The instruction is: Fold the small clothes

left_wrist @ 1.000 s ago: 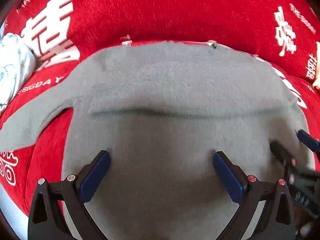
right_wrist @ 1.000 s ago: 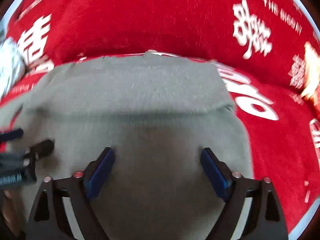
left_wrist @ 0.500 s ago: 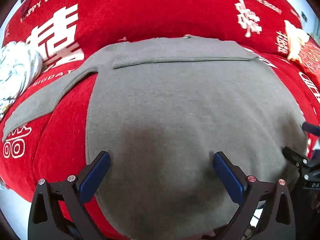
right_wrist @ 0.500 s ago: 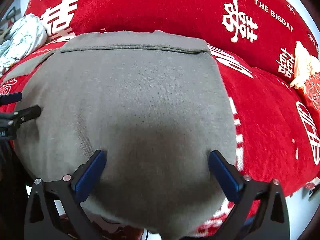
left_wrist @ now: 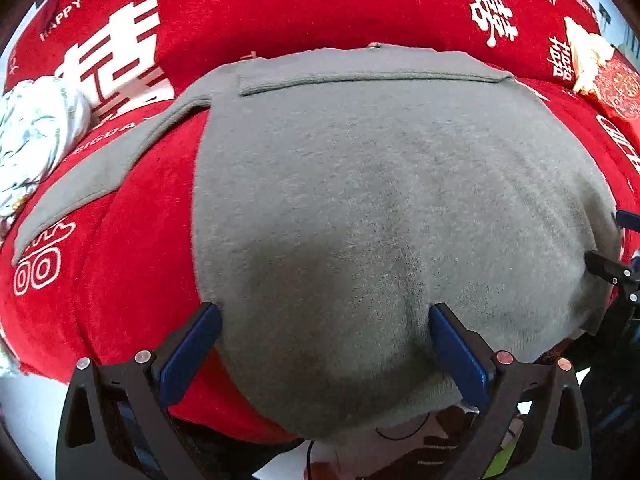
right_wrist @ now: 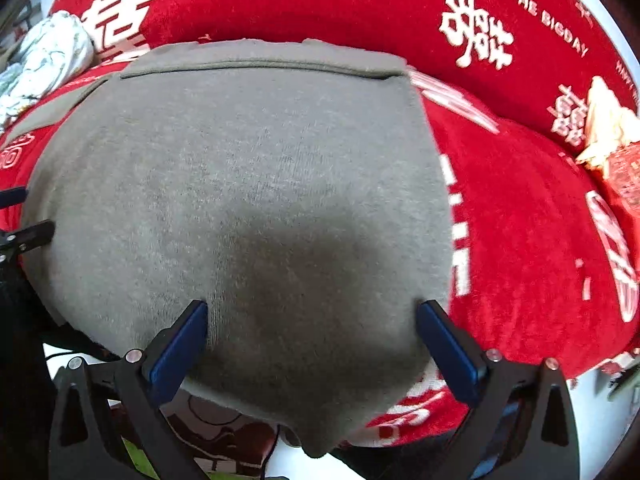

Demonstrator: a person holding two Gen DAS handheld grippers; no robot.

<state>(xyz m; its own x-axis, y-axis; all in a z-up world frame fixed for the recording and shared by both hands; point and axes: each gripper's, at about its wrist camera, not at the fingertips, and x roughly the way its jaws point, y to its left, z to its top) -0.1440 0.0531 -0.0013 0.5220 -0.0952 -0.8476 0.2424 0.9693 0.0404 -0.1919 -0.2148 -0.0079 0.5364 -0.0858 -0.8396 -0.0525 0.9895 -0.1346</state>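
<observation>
Grey sweater [left_wrist: 360, 200] lies spread on the red cloth [left_wrist: 280, 12], which carries white characters and lettering. The garment's far edge shows a straight folded band running across ahead of both grippers; its near edge hangs over the front of the surface, below the fingertips. Left gripper [left_wrist: 324, 344]: jaws apart, blue pads [left_wrist: 188, 356] wide, with grey fabric filling the gap between them; no fabric pinched. The left pad sits at the sweater's left border, where grey meets red. One sleeve [left_wrist: 100, 172] extends forward-left of the left gripper, lying flat on the red cloth and well apart from the fingers. A white patterned cloth bundle [left_wrist: 36, 132] sits farther left, beyond the sleeve. Right gripper [right_wrist: 312, 340]: jaws likewise apart, nothing clamped, sweater [right_wrist: 240, 184] surface between and ahead of its fingers; the right pad sits at the garment's right border, with red cloth [right_wrist: 520, 208] just outside it. Each wrist view shows the other gripper's dark fingertips at the frame edge, at the sweater's margin. A pale yellowish object [right_wrist: 604, 120] rests forward-right of the right gripper, well apart from the sweater; what it is cannot be told.
</observation>
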